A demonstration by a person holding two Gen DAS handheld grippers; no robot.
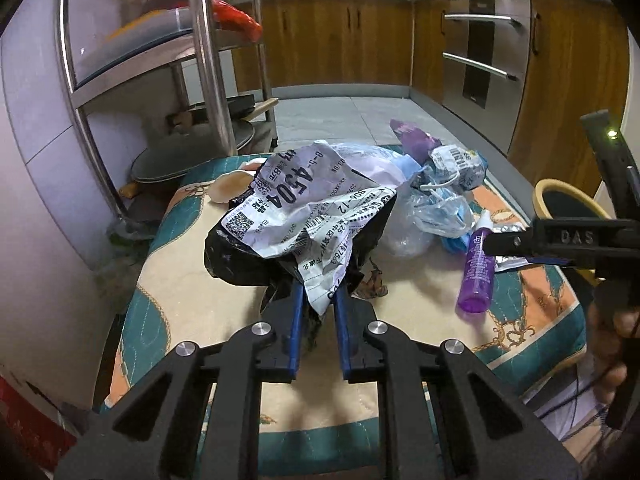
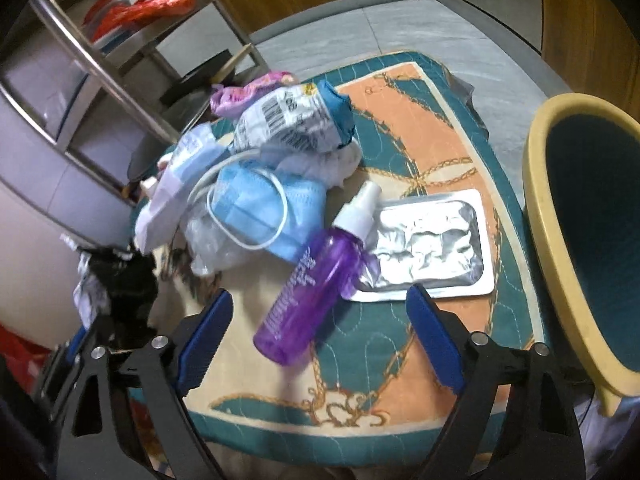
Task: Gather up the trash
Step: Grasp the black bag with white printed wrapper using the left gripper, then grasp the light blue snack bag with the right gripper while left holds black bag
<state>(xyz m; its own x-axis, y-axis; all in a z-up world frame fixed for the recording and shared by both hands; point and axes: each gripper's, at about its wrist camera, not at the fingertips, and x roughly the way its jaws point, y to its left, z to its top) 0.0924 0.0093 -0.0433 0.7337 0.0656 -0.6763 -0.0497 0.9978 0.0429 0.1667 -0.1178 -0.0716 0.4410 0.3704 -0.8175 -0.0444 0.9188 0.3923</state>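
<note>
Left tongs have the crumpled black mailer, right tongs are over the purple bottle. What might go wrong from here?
The left tongs pinch only a corner of the black mailer bag; it may slip. The purple spray bottle lies aslant between the open right tongs and could roll, and it overlaps the foil blister pack.

The cloth (image 2: 400, 92) is teal, peach and cream with gold chains. The bottle (image 2: 312, 280) is purple, the mask (image 2: 256, 204) pale blue, the bin (image 2: 560, 216) yellow-rimmed, teal inside.

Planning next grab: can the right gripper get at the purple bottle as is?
Probably yes. The right gripper is open, the purple bottle lies bare on the cloth between its fingers, with only its cap end resting on the foil pack.
</note>
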